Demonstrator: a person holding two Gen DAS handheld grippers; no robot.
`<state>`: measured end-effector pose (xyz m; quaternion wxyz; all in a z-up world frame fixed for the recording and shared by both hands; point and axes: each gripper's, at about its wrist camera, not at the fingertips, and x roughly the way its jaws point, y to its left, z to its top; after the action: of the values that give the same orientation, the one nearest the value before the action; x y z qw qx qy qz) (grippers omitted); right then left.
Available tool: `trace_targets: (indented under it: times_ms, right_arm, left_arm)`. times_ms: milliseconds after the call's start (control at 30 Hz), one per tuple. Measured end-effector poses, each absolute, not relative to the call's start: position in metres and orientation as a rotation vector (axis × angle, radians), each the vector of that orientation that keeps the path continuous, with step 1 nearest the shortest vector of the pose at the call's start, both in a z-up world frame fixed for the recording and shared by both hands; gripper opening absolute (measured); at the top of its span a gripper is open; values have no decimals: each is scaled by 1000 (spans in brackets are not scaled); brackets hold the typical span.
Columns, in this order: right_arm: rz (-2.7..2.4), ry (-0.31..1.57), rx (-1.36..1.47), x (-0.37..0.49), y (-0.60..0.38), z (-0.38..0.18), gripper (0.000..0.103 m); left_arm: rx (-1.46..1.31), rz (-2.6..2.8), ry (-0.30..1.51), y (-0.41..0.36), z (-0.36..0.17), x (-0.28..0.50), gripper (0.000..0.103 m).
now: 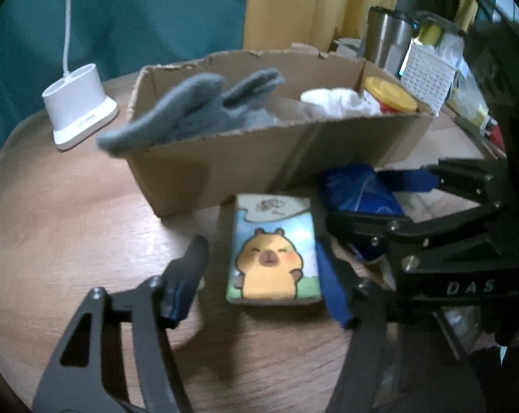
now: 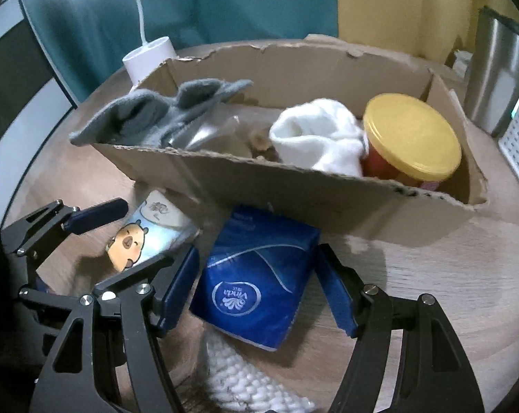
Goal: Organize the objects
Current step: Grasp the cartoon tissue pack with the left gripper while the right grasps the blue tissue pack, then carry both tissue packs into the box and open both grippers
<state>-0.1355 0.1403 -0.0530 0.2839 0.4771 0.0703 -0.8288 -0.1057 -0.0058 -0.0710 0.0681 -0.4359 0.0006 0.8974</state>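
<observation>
Tissue packs, two of them, lie on the wooden tabletop (image 1: 70, 213) in front of the torn brown cardboard box (image 1: 245, 158), and both grippers are tipped steeply down over them. Left gripper (image 1: 259, 282) first: the small pack printed with a cartoon capybara (image 1: 273, 251) lies flat between its blue-padded fingers (image 1: 331, 289), the right pad at three o'clock touching or just beside the pack's edge, the left pad at nine o'clock standing clear, so the jaws are parted and not clamped. Right gripper (image 2: 257, 285) next: the dark blue Vinda tissue pack (image 2: 256, 275) sits squarely between its blue pads, a gap showing on each side, jaws apart, nothing held. At six o'clock from that blue pack lies a white knitted cloth (image 2: 245, 385). Inside the box: grey fleece gloves (image 2: 163, 113), a white sock bundle (image 2: 321, 137), and a yellow-lidded red jar (image 2: 411, 134).
</observation>
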Motion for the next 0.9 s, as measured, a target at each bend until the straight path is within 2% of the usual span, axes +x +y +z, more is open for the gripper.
trace_targets:
  times_ms: [67, 100, 200, 300, 900]
  right_arm:
    - [-2217, 210, 1270, -135, 136, -53, 72]
    - [-2214, 204, 1266, -135, 135, -53, 65]
    - [-2211, 198, 1260, -136, 135, -52, 59]
    - [-2219, 191, 1254, -135, 140, -51, 56]
    - [-2304, 125, 1120, -113, 186, -5, 56]
  left_arm:
    - [-1308, 2703, -3, -6, -71, -106, 56]
    - [-1307, 2703, -5, -6, -71, -106, 55]
    - [-1301, 2703, 2, -5, -70, -104, 48]
    - [-1300, 2705, -8, -5, -70, -103, 47]
    - [-1188, 2741, -117, -7, -25, -77, 47]
